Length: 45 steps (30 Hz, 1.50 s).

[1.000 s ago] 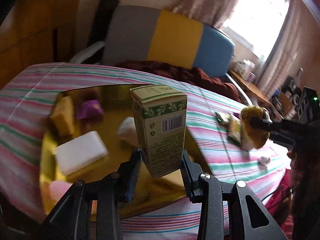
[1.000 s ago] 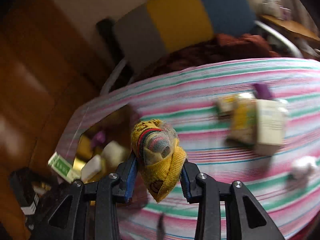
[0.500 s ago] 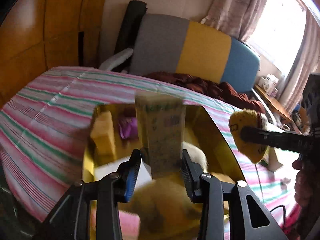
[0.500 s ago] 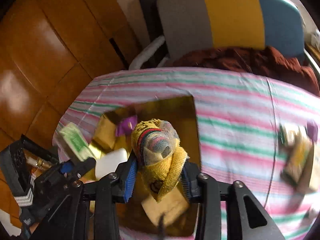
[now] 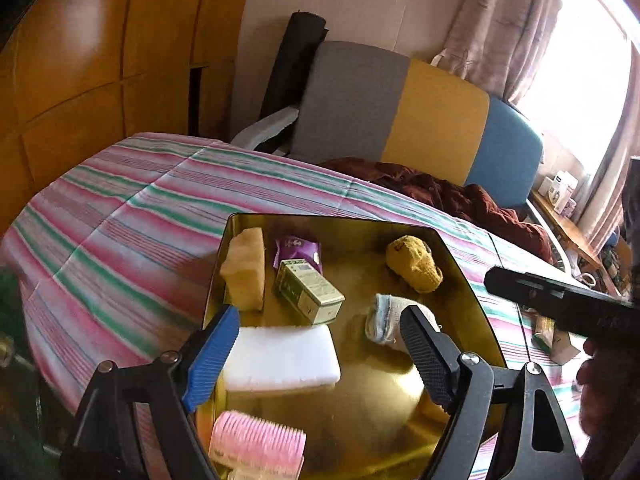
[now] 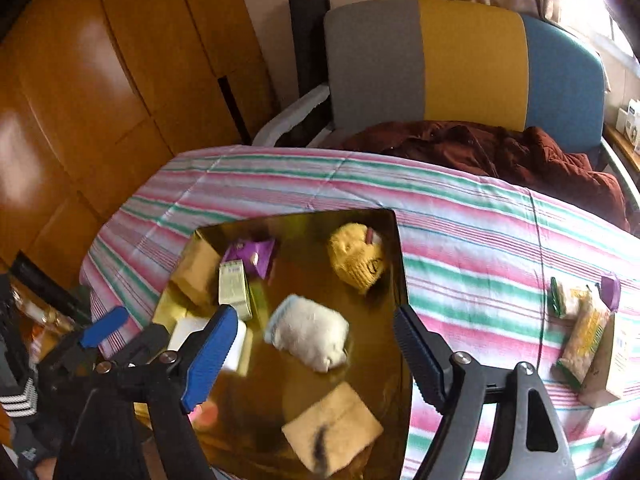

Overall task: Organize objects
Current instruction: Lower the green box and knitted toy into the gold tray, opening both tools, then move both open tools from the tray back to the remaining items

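left wrist view: both hand-held grippers, left [image 5: 320,340] and right [image 6: 312,340], hang released over a gold tray [image 5: 460,264] holding a green-and-cream carton [image 5: 308,290] lying flat and a rolled yellow sock [image 5: 414,258].

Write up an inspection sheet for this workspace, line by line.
Surface: striped cloth with a gold tray on it.
Job's things: in the tray lie a green-and-cream carton, yellow knitted sock, white sock, purple packet, white sponge, yellow sponge and pink hair roller.
Clutter: snack packets and a box lie on the cloth outside the tray.
Grippers: left gripper and right gripper both open, empty, over the tray.
Cables: nothing seen.
Surroundings: grey-yellow-blue headboard, maroon blanket, wooden wardrobe, curtained window.
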Each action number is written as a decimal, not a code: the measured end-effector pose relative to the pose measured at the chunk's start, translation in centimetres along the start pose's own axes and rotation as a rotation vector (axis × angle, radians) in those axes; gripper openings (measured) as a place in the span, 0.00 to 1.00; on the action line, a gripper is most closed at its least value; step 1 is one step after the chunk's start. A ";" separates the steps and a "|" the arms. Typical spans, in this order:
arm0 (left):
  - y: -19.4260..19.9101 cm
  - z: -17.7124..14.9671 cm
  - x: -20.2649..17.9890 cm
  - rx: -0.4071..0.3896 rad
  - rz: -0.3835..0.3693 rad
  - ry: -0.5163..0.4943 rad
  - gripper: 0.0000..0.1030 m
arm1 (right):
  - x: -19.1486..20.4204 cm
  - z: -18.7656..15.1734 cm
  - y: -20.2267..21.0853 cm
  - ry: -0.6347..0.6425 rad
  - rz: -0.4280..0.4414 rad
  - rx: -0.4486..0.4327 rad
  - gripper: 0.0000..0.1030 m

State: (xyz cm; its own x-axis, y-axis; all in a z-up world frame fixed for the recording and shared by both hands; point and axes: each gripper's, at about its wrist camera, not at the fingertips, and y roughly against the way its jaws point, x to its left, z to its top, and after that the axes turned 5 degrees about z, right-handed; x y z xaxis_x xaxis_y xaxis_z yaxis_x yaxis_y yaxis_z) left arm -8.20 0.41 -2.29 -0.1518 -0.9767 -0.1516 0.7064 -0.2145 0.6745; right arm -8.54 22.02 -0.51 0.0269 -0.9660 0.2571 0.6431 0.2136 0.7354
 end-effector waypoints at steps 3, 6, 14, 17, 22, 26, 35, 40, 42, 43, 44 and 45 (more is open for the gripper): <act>0.8 -0.5 -0.2 -0.010 0.011 -0.005 0.83 | 0.5 -1.0 0.5 0.018 -0.023 -0.012 0.81; 1.7 -0.9 -0.7 -0.026 0.020 -0.020 0.83 | 1.1 -1.7 1.1 0.038 -0.058 -0.032 0.81; 3.0 -2.2 -1.9 -0.060 0.070 -0.074 0.88 | 1.5 -3.2 2.4 0.068 -0.130 -0.077 0.82; 3.2 -2.5 -2.1 -0.055 0.075 -0.077 0.88 | 1.3 -3.7 2.8 0.072 -0.145 -0.083 0.82; 3.5 -2.9 -2.7 -0.053 0.075 -0.091 0.88 | 0.7 -4.5 3.4 0.064 -0.155 -0.085 0.82; 3.9 -3.1 -3.3 -0.065 0.074 -0.114 0.88 | 0.1 -5.1 3.8 0.054 -0.167 -0.085 0.82; 3.8 -3.6 -4.9 -0.050 0.029 -0.152 0.91 | -1.9 -6.0 4.3 0.014 -0.192 -0.077 0.82; 3.6 -3.8 -5.6 -0.040 0.016 -0.174 0.91 | -3.4 -6.5 4.5 -0.009 -0.213 -0.068 0.82; 3.5 -3.9 -5.9 -0.034 0.008 -0.183 0.91 | -4.1 -6.7 4.6 -0.020 -0.221 -0.061 0.85; 3.4 -4.0 -6.1 -0.030 0.004 -0.187 0.91 | -4.5 -6.8 4.7 -0.028 -0.226 -0.056 0.86; 3.4 -4.1 -6.3 -0.027 -0.001 -0.192 0.91 | -5.1 -7.0 4.7 -0.040 -0.233 -0.050 0.86; 3.3 -4.2 -6.4 -0.023 -0.007 -0.196 0.91 | -5.7 -7.2 4.8 -0.053 -0.242 -0.044 0.86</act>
State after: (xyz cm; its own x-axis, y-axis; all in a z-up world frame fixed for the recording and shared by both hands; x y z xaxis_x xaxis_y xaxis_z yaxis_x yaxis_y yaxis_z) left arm -2.01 5.97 -2.11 -0.2872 -0.9578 -0.0110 0.7202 -0.2235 0.6568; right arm -0.14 27.49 -2.97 -0.1708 -0.9791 0.1101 0.6586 -0.0303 0.7519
